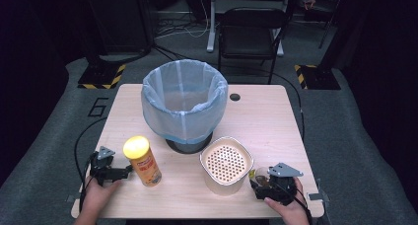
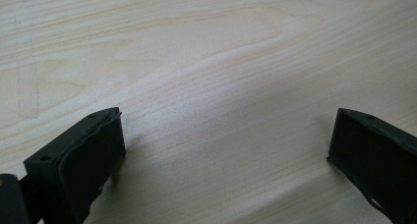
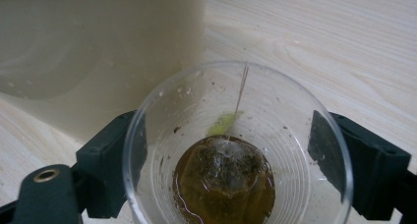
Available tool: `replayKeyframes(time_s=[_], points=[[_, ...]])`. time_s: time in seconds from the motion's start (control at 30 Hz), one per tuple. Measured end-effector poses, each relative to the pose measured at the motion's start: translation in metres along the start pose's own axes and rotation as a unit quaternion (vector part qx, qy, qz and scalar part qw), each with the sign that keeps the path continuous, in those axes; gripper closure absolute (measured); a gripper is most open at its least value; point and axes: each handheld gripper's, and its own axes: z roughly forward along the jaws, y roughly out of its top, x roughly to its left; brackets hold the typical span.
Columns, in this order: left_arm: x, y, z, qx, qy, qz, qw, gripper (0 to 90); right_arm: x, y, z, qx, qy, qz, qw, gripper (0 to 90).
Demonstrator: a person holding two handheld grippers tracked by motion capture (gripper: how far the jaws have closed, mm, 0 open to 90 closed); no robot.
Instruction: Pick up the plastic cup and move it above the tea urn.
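Clear cup (image 3: 236,145) clamped in right gripper (image 3: 228,155) fingers | left gripper (image 2: 226,155) fingers apart, empty

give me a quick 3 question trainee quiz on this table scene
1. True or false: the left tongs hold the yellow-lidded can.
2. What lies in the clear cup between the right tongs? A) a spoon B) a wet tea bag C) a coin
3. Fill in: the bag-lined bin stands ____ the beige strainer tub, seen from above.

Key: 1 false, the tongs are open on bare table. 2 B. 3 behind.
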Motion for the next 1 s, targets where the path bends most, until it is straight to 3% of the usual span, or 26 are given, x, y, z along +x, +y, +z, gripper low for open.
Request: replayKeyframes(time_s=[0.07, 0.2, 0.27, 0.4, 0.53, 0.67, 0.73, 1.0], points=[[0.0000, 0.0001, 0.0000, 0.000, 0.000, 0.000, 1.0000, 0.1, -0.0027, -0.0016, 0.0008, 0.003, 0.004, -0.008, 1.0000, 14.8], [0.0001, 0.0001, 0.0000, 0.000, 0.001, 0.001, 1.0000, 0.1, -0.0054, -0.0047, 0.0015, 0.008, 0.002, 0.001, 1.0000, 16.4], [0.0000, 0.0001, 0.0000, 0.000, 0.000, 0.000, 1.0000, 0.1, -0.0073, -0.0056, 0.0016, 0.011, -0.006, -0.010, 0.9999, 18.6], [0.0002, 0.0001, -0.0001, 0.001, 0.001, 0.002, 1.0000, 0.1, -0.0097, -0.0076, 0.0019, 0.009, 0.012, -0.002, 0.9999, 23.8], [0.0000, 0.0000, 0.0000, 0.000, 0.000, 0.000, 1.0000, 0.1, -0.0065, -0.0062, 0.0026, 0.005, 0.002, -0.007, 1.0000, 26.6], [0.0000, 0.0000, 0.0000, 0.000, 0.000, 0.000, 1.0000, 0.1, -0.0062, -0.0054, 0.0025, 0.005, -0.002, -0.001, 1.0000, 28.1], [0.0001, 0.0001, -0.0001, 0.000, 0.002, 0.001, 1.0000, 0.1, -0.0055, -0.0055, 0.0025, 0.005, -0.005, 0.013, 0.9999, 28.2], [0.0002, 0.0001, 0.0000, 0.001, 0.000, 0.001, 1.0000, 0.1, -0.0058, -0.0050, 0.0006, 0.008, 0.000, -0.016, 0.9998, 31.2]])
